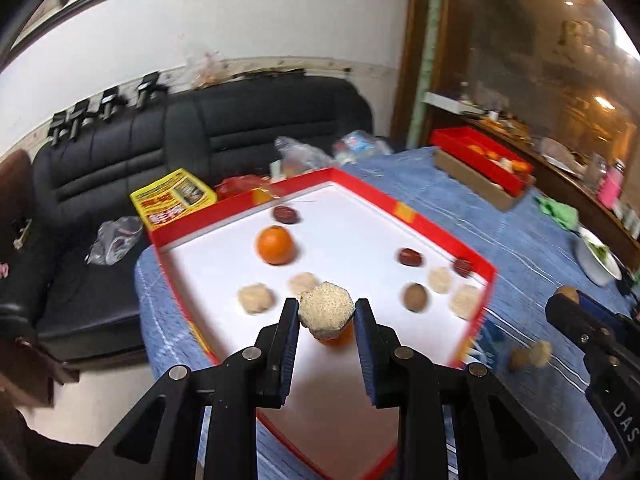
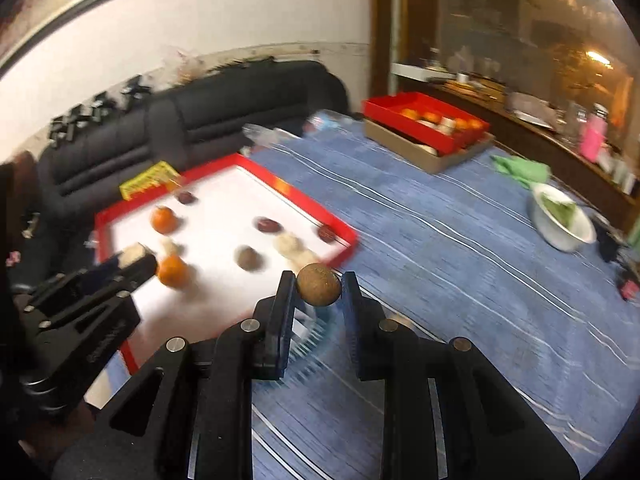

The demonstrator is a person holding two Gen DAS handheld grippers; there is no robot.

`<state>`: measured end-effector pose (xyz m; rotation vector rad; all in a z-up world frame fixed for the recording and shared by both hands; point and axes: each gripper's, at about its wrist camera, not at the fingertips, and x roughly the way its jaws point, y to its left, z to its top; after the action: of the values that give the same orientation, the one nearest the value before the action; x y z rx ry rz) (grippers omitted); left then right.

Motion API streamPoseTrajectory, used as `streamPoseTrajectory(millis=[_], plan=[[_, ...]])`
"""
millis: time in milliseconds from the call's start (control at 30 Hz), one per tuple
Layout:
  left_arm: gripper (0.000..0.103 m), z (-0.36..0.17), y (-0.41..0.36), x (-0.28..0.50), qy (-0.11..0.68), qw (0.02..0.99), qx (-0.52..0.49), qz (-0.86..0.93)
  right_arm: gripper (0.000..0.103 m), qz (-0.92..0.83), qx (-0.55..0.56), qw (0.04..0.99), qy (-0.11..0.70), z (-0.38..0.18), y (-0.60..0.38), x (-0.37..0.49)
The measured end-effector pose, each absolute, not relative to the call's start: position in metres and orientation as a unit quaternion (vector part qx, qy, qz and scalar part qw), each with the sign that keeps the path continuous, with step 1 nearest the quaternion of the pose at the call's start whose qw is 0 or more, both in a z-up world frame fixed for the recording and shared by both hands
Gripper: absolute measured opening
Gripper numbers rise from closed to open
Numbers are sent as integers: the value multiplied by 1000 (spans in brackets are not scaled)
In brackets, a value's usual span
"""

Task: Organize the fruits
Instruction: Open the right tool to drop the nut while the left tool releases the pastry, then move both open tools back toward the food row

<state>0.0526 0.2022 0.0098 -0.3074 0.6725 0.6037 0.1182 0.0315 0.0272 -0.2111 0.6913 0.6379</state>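
My left gripper [image 1: 327, 312] is shut on a pale, grainy hexagonal cake [image 1: 326, 310], held above the red-rimmed white tray [image 1: 360, 216]. On the tray lie an orange [image 1: 275, 245], a second orange [image 1: 336, 336] under the cake, dark red dates [image 1: 411, 257], a brown round fruit [image 1: 415, 297] and several pale cakes [image 1: 255, 298]. My right gripper [image 2: 319, 285] is shut on a brown round fruit [image 2: 319, 284], above the blue tablecloth just right of the tray [image 2: 340, 232]. The left gripper also shows in the right wrist view [image 2: 132, 258].
A second red box [image 2: 424, 120] with oranges sits on a cardboard box at the far right. A white bowl [image 2: 564, 220] and green cloth [image 2: 520, 170] lie to the right. Two loose items [image 1: 530, 354] lie on the cloth. A black sofa [image 1: 200, 140] stands behind the table.
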Motion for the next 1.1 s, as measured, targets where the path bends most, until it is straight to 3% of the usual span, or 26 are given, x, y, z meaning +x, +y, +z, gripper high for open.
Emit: streamPoseTrajectory(millis=[700,900,933,1000,1100], plan=[[27,-13,286,97,360,847,-169,352,23,377,-96,835,389,-16,146,176],[51,-18,293,97,375,831,-182,367,24,368,-109,830,405,-24,153,182],[54,-19,294,96,379,828,-187,368,27,365,-113,830,406,-25,153,182],[60,-20,296,95,385,824,-193,367,55,360,-117,832,405,-25,153,182],[61,-18,294,89,383,823,-196,371,62,355,-119,836,400,-22,149,178]])
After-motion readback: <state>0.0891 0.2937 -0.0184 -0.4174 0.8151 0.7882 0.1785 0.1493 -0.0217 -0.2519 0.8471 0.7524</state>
